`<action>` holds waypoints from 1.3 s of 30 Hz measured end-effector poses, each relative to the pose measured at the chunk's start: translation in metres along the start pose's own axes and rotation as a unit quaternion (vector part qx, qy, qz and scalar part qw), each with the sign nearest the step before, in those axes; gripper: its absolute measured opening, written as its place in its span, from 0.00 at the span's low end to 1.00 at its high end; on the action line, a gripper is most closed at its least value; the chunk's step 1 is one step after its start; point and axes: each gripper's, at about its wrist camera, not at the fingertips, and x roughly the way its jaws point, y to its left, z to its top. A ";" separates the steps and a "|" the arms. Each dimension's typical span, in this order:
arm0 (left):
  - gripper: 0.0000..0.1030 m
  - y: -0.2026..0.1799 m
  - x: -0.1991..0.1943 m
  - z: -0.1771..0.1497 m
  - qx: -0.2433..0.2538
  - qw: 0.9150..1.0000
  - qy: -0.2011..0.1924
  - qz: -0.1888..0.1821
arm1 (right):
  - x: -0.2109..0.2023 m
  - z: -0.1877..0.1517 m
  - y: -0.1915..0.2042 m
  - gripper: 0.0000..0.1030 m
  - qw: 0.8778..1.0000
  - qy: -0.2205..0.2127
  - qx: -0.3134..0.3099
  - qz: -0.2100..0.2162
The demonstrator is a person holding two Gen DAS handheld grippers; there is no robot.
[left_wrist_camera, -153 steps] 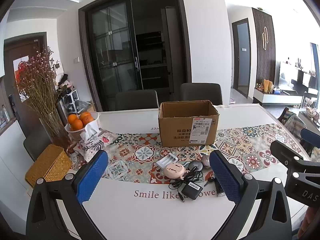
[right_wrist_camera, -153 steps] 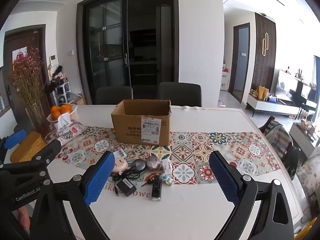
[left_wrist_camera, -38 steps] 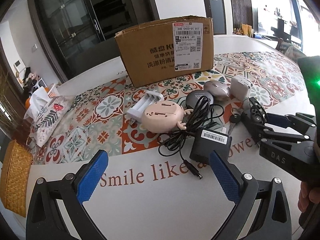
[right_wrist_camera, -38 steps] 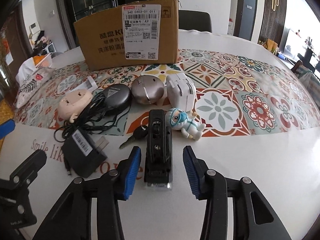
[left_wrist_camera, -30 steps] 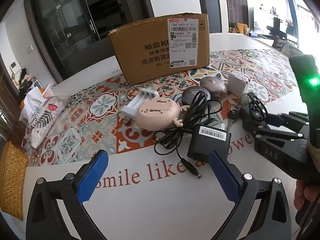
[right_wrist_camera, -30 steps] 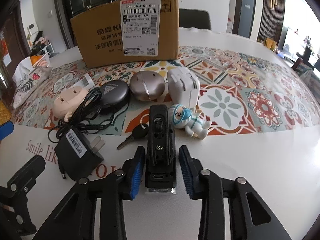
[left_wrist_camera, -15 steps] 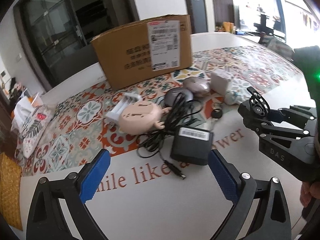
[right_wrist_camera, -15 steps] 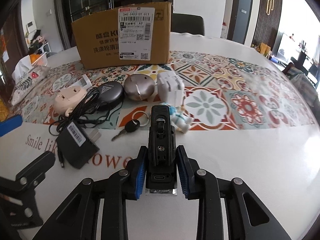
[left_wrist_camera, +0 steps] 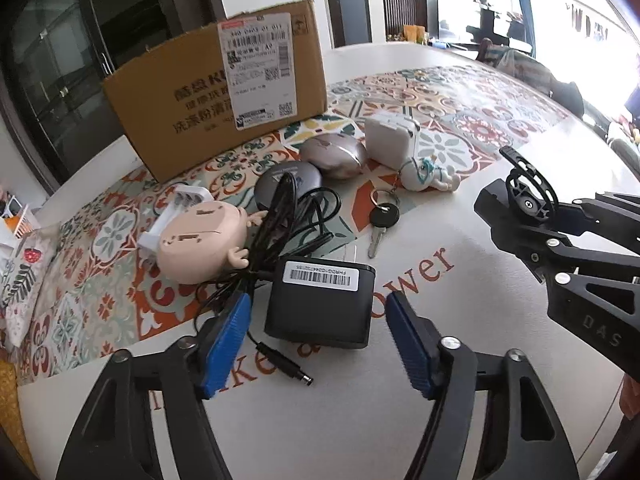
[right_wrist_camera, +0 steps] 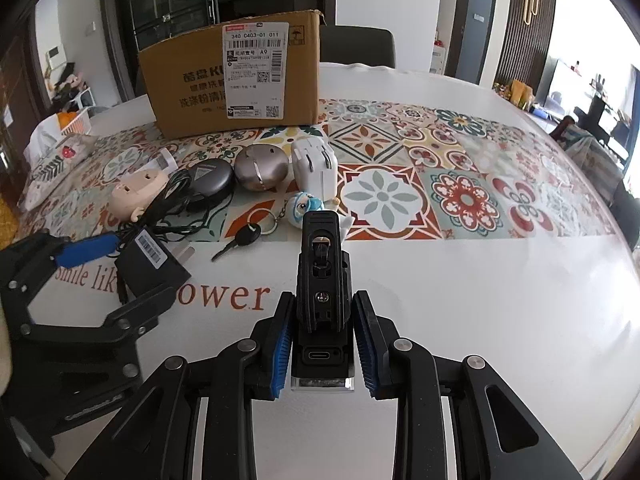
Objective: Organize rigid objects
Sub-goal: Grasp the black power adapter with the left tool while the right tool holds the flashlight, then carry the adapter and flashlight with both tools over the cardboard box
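Observation:
My right gripper [right_wrist_camera: 321, 354] is shut on a black clip-like device [right_wrist_camera: 322, 276] and holds it above the white table. It also shows in the left wrist view [left_wrist_camera: 530, 200]. My left gripper [left_wrist_camera: 318, 336] is open, its blue pads on either side of a black power adapter [left_wrist_camera: 322, 304] with a tangled black cable [left_wrist_camera: 286, 224]. Behind lie a pink round gadget [left_wrist_camera: 200, 248], a white battery charger [left_wrist_camera: 176, 208], a dark round case [left_wrist_camera: 288, 182], a silver round case [left_wrist_camera: 334, 154], a white plug [left_wrist_camera: 390, 140], a key [left_wrist_camera: 382, 220] and a small figurine [left_wrist_camera: 426, 172].
An open cardboard box [left_wrist_camera: 224, 80] stands behind the objects on the patterned table runner [right_wrist_camera: 464, 152]. A floral pouch [left_wrist_camera: 20, 276] lies at the left. The white table edge [right_wrist_camera: 600, 320] curves away at the right.
My right gripper closed on the black device and lifted it off the table. My left gripper moved in over the power adapter and narrowed around it.

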 end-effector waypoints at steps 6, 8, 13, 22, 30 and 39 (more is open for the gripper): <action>0.55 0.001 0.013 0.000 -0.007 1.000 0.007 -0.007 | 0.004 0.001 0.002 0.29 1.000 -0.004 0.006 0.006; 0.54 0.001 0.014 0.000 -0.009 1.000 0.005 -0.010 | 0.005 0.002 0.003 0.29 1.000 -0.003 0.007 0.008; 0.54 -0.001 0.009 -0.002 -0.006 1.000 -0.004 -0.007 | 0.002 0.003 0.005 0.29 1.000 -0.007 0.005 0.010; 0.53 -0.001 -0.018 0.004 -0.017 1.000 -0.017 -0.003 | -0.015 0.009 0.003 0.29 1.000 -0.007 0.002 0.016; 0.53 0.005 -0.047 0.017 -0.037 0.998 -0.038 0.014 | -0.034 0.026 0.002 0.29 0.999 -0.027 -0.013 0.027; 0.53 0.025 -0.087 0.052 -0.071 0.993 -0.081 0.048 | -0.062 0.060 0.005 0.29 0.996 -0.071 -0.018 0.051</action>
